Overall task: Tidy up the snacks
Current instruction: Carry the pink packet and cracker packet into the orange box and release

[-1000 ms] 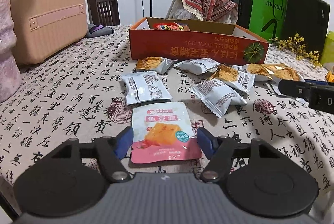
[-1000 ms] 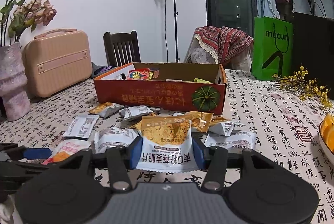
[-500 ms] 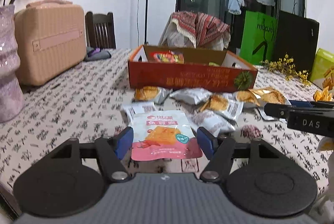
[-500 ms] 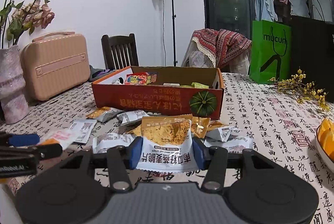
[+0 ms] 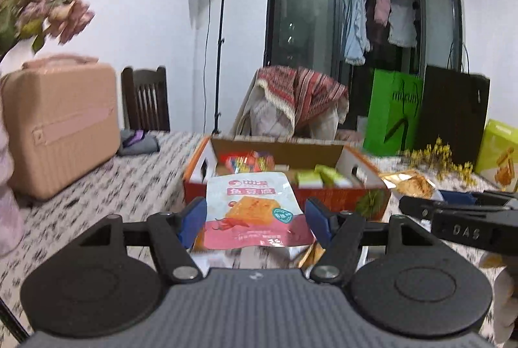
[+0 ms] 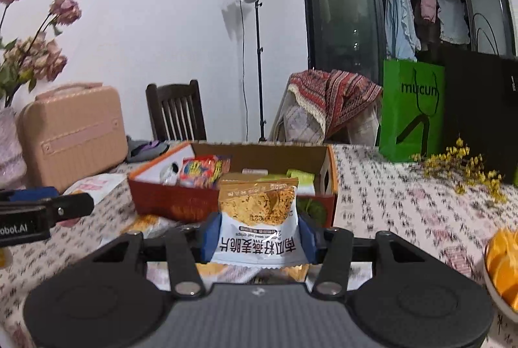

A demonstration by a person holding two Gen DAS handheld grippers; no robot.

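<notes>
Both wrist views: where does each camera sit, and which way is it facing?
Left wrist view: sits behind the left claw, facing the orange box; its claw holds a pink packet, right claw at the right edge.
Right wrist view: behind the right claw, same heading; holds a crisps packet, left claw at the left.
Shared: box, chair, green bag.

The tablecloth (image 5: 136, 173) print is smeared by blur, unreadable.
</notes>
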